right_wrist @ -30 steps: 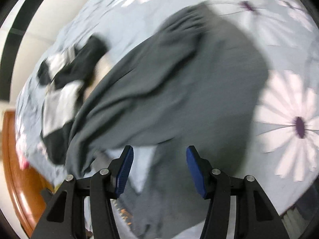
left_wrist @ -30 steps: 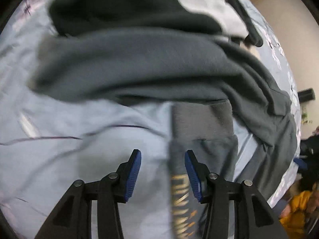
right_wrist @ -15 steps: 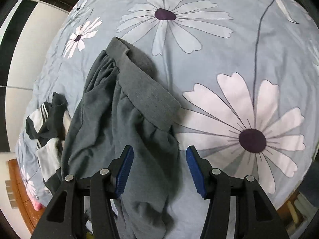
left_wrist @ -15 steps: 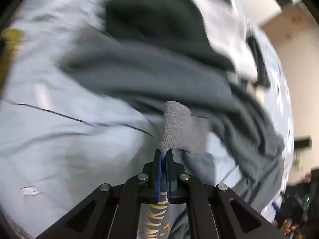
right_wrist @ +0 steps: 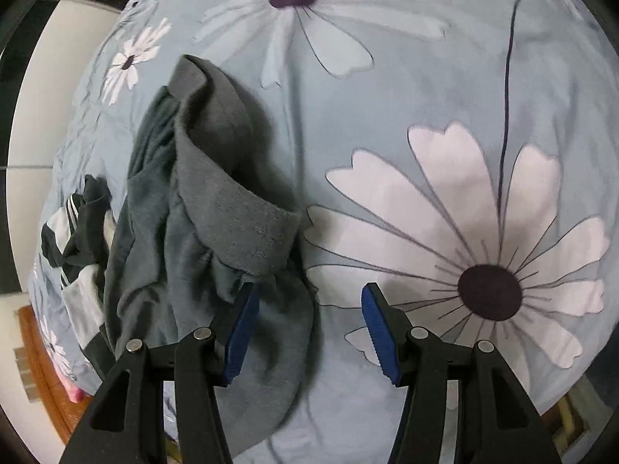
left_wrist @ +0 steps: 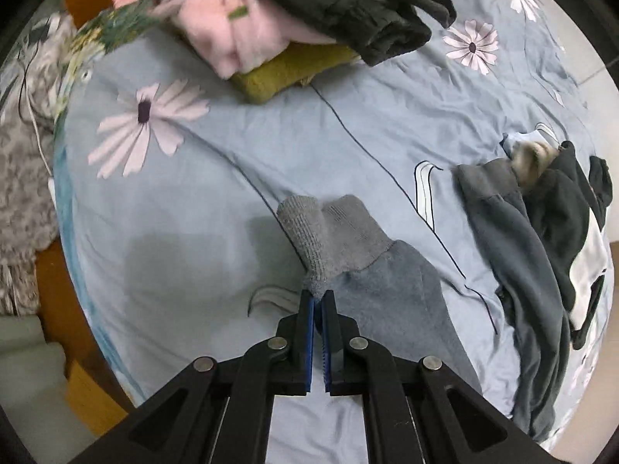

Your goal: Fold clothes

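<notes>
Grey sweatpants (left_wrist: 390,290) lie stretched over the blue flowered bedsheet (left_wrist: 232,162). My left gripper (left_wrist: 319,297) is shut on the ribbed leg cuff (left_wrist: 329,232), which stands bunched just past the blue pads. In the right wrist view the pants' waist end (right_wrist: 216,208) lies crumpled, its waistband (right_wrist: 232,147) folded over. My right gripper (right_wrist: 309,297) hangs open above the fabric's right edge, its left pad (right_wrist: 243,328) over cloth and its right pad over the sheet, nothing pinched.
A pile of clothes sits at the far end: a pink garment (left_wrist: 240,31), a mustard one (left_wrist: 294,69) and a dark one (left_wrist: 348,4). A black and white garment (left_wrist: 580,239) lies beside the pants. The wooden bed frame (left_wrist: 50,270) shows at the left.
My left gripper closed on the leg cuff and carried it across the bed while rolling, so the clothes pile came into view. My right gripper came down closer to the waistband, still open.
</notes>
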`<state>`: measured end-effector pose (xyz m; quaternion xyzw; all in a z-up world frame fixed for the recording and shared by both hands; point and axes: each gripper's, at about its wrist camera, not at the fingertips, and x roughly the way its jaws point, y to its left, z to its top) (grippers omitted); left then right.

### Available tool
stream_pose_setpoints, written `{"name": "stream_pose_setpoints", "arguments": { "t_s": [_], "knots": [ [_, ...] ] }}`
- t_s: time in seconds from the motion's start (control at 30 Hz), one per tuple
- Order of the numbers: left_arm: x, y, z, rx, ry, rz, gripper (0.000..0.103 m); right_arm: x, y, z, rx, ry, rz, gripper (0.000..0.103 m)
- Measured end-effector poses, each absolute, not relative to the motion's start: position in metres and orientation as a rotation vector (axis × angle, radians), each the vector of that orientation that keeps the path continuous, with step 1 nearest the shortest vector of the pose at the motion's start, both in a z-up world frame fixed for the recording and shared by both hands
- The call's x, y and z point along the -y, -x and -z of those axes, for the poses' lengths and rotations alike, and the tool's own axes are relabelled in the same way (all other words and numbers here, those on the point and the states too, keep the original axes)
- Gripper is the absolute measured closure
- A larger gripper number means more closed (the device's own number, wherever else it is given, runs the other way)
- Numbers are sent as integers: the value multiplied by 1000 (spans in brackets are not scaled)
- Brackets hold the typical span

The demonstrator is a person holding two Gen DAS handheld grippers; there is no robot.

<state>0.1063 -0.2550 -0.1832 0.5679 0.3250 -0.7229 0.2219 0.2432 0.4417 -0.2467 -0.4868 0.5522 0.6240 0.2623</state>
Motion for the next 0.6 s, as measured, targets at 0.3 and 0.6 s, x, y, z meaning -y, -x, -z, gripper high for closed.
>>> {"name": "stream_pose_setpoints", "arguments": {
  "t_s": [0.3, 0.6],
  "knots": [
    [268, -78, 177, -974, -1549, 2051, 99, -400, -219, 272, -1613, 1323, -1630, 66],
    [265, -62, 143, -1024, -1545, 2178, 99, -401, -210, 186, -1629, 1137, -1879, 97]
  ]
}}
